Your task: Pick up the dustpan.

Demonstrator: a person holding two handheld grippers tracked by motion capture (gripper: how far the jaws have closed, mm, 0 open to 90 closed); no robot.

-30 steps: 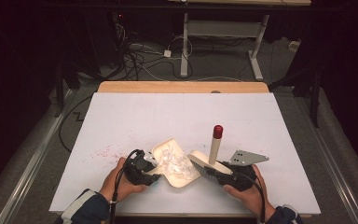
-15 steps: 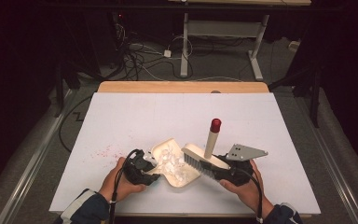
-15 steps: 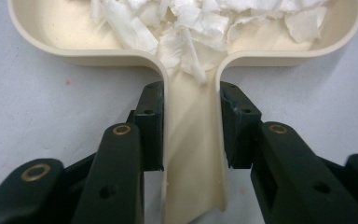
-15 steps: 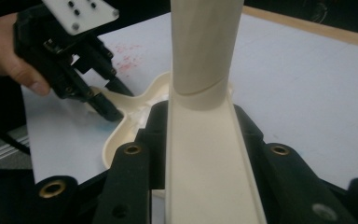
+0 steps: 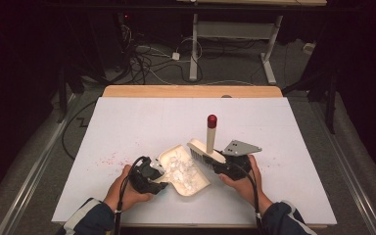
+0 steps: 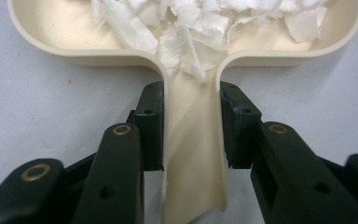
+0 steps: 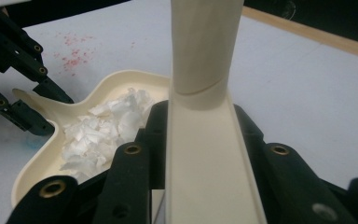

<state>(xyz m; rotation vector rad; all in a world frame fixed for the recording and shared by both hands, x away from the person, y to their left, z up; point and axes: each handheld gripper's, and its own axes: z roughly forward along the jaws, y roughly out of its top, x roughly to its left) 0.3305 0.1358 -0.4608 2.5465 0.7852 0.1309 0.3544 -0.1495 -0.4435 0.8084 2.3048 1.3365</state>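
Left gripper [image 6: 191, 140]: jaws clamped on dustpan [image 5: 183, 169] handle, pan on table [image 5: 284, 127] in front of the person
Right gripper [image 7: 200, 154]: jaws closed on brush [image 5: 208, 147], at pan's far rim
Risk: tilting pan likely spills paper scraps [image 5: 181, 170]
Materials: cream rigid plastic pan; light, crumpled white scraps; red-tipped brush handle

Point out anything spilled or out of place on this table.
Small red specks are scattered on the white table, left of the dustpan. The white paper scraps all lie inside the dustpan, held by the left gripper; the right gripper holds the brush. Nothing else stands out.
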